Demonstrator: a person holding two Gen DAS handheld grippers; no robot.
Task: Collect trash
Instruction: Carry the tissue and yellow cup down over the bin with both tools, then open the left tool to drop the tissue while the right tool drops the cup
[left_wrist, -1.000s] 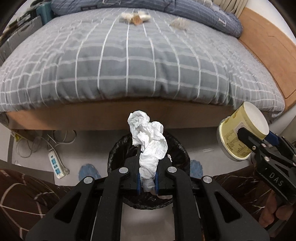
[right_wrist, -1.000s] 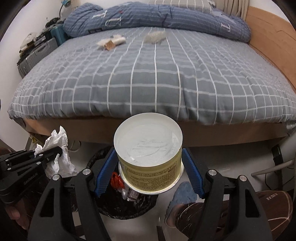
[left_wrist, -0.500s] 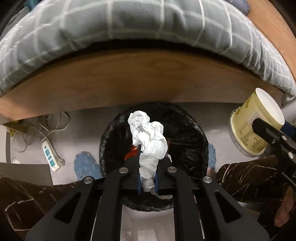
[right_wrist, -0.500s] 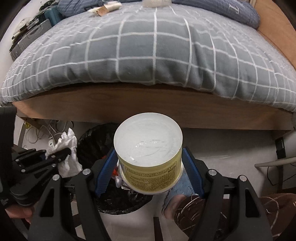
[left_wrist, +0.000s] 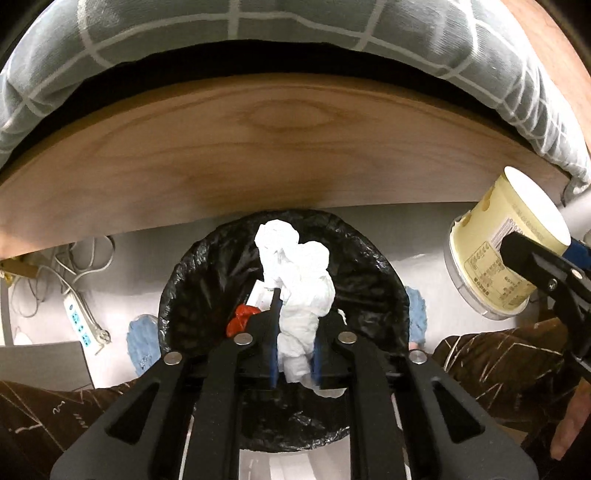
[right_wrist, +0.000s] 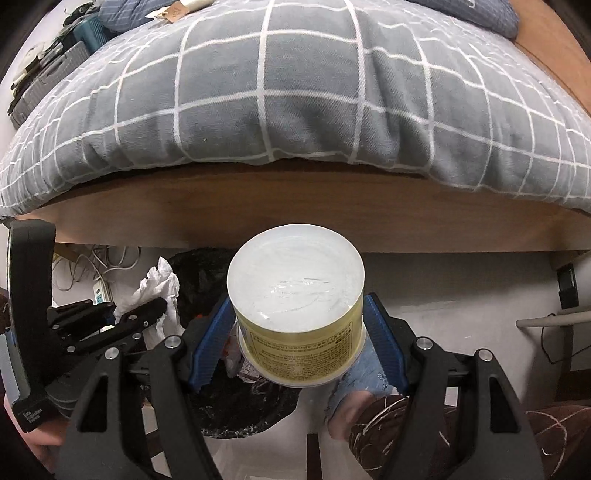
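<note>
1. Crumpled white tissue (left_wrist: 301, 295) is being held between the blue pads of the left gripper (left_wrist: 293, 354), whose fingers now appear slightly parted around it, directly above the black-lined trash bin (left_wrist: 384, 280).
2. Red and white scraps (left_wrist: 242, 319) are being seen inside the bin.
3. A yellow tub (right_wrist: 295, 306) is being clamped, upside down, by the right gripper (right_wrist: 297, 339), beside the bin and near the wooden bed frame (right_wrist: 295, 214).
</note>
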